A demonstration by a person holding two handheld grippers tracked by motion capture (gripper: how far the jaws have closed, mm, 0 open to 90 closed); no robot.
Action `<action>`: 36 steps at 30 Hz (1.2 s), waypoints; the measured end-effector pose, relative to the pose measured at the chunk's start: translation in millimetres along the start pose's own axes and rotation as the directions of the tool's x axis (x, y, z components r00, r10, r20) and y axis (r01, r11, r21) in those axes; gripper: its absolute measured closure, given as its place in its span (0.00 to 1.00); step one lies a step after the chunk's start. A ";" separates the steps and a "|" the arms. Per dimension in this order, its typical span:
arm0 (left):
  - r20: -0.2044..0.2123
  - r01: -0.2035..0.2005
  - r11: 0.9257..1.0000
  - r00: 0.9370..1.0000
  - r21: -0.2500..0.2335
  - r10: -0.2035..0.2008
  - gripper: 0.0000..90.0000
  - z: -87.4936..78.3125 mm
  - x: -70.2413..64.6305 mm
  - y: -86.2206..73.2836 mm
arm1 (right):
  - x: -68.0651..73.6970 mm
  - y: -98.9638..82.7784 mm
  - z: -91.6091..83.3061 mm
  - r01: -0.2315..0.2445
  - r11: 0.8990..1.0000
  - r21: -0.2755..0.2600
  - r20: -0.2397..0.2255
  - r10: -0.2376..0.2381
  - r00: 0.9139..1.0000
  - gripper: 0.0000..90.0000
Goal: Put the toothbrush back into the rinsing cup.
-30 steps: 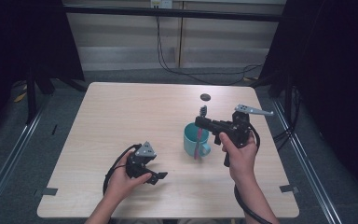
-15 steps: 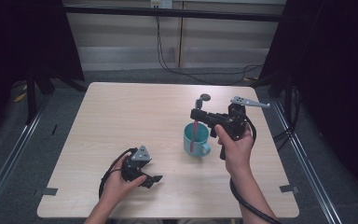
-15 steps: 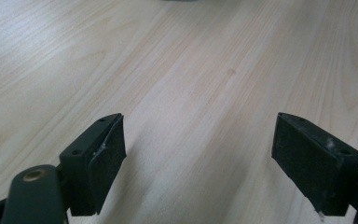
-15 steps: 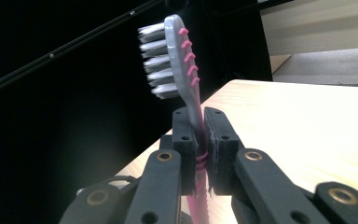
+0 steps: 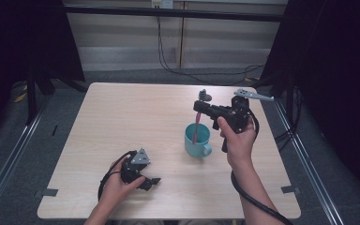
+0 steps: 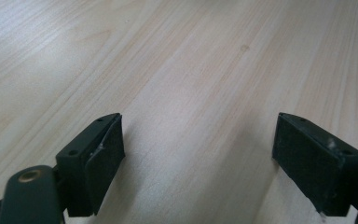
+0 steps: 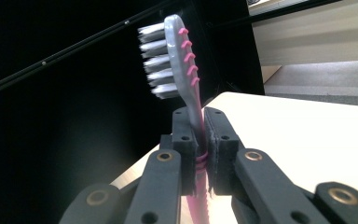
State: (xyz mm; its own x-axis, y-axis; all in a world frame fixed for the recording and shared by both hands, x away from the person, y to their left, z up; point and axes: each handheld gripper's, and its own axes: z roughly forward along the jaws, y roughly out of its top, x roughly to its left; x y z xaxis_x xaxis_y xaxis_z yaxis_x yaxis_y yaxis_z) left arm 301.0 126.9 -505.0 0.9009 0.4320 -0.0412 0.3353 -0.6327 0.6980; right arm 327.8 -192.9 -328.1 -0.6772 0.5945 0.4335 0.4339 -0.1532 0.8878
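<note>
The right hand-held gripper [image 5: 199, 108] clamps a pink toothbrush [image 7: 186, 79] by its neck, the handle hanging into the teal cup [image 5: 198, 139] directly below. A snagged handle could tip the cup. The left hand-held gripper [image 6: 198, 154] rests open on the bench [image 5: 136, 122].

Your right tool [image 5: 198, 106] has risen and drifted a little toward the desk's [image 5: 122, 117] far edge, carrying the toothbrush [image 5: 196, 129] clamped in it. The brush's pink handle has come up out of the teal mug [image 5: 197, 140], with just its lower end now inside the rim, and the bristle head [image 7: 161, 60] stands higher over the desk. Your left tool [image 5: 151, 182], low on the near side, has just opened its jaws slightly wider, with nothing between them.
</note>
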 end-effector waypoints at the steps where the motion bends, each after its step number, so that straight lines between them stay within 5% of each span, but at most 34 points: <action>1: -0.001 -0.005 1.000 1.000 -0.003 0.005 0.17 0.0 0.1 -0.6 | -0.1 0.9 0.7 0.004 1.000 -0.001 0.003 -0.004 1.000 0.93; 8: -0.002 -0.008 0.999 1.000 -0.047 0.008 0.16 1.2 1.3 -5.1 | -3.0 6.7 4.6 0.015 1.000 -0.015 0.019 -0.015 1.000 0.93; 36: -0.001 -0.014 0.999 1.000 -0.038 0.014 0.14 1.4 0.9 -4.6 | -32.0 7.5 10.0 0.048 0.998 -0.048 0.112 -0.043 0.993 0.93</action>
State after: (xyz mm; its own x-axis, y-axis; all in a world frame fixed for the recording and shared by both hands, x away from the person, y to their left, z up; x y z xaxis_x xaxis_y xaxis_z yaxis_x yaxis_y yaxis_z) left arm 300.6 129.4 -509.2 0.9052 0.4238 -0.0305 0.3117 -0.6137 0.7254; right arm 358.7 -205.3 -336.9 -0.6244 0.6850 0.3754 0.3718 -0.1620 0.9141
